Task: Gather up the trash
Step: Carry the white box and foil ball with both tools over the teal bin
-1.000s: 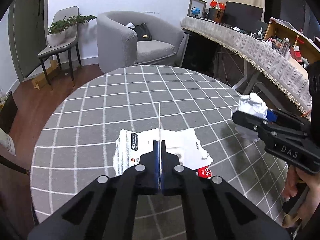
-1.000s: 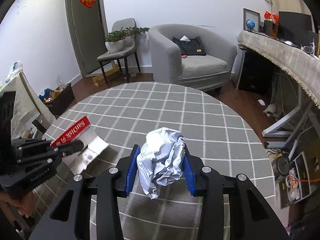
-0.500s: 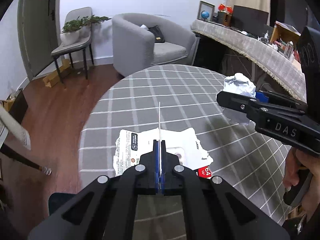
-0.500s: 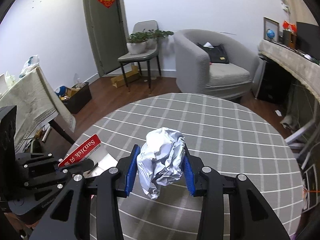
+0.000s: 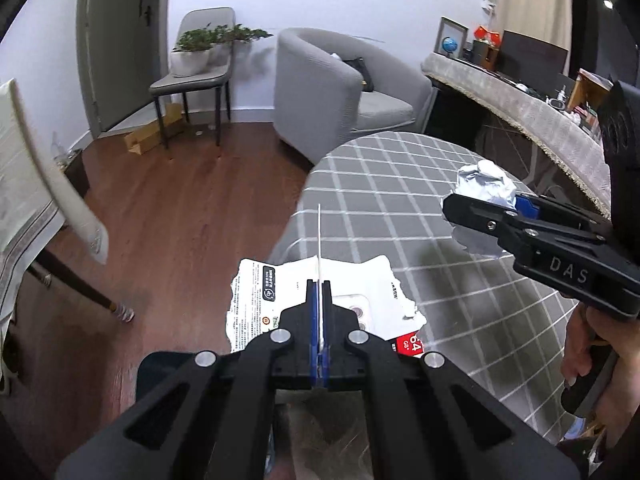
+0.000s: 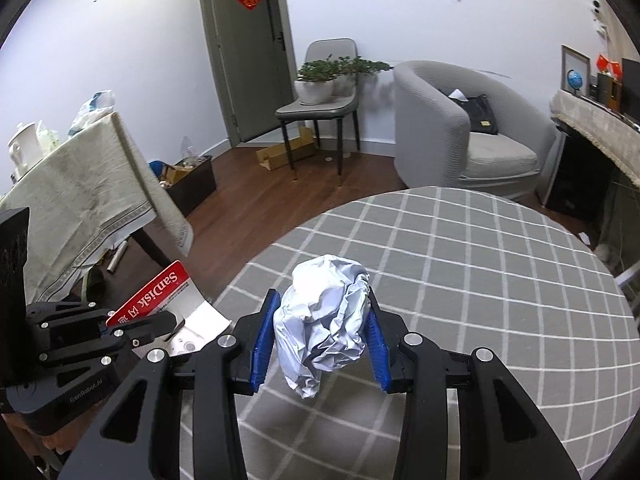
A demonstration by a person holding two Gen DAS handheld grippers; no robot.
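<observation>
Both grippers were loaded above the edge of the round table (image 6: 500,264) with its grey checked cloth. My left gripper (image 5: 319,300) was clamped flat on the torn SanDisk card packaging (image 5: 276,300), which hung past the table rim over the wooden floor (image 5: 192,216). My right gripper (image 6: 320,340) pinched the crumpled paper ball (image 6: 324,320) between its blue pads (image 6: 264,332), clear of the cloth. A hand (image 5: 584,344) gripped the right handle.

The left gripper (image 5: 319,304) is covering the middle of the torn card package (image 5: 272,300), whose small print is staying unreadable. The right gripper (image 6: 320,340) is hiding the sides of the crumpled paper ball (image 6: 324,320) between its pads.
</observation>
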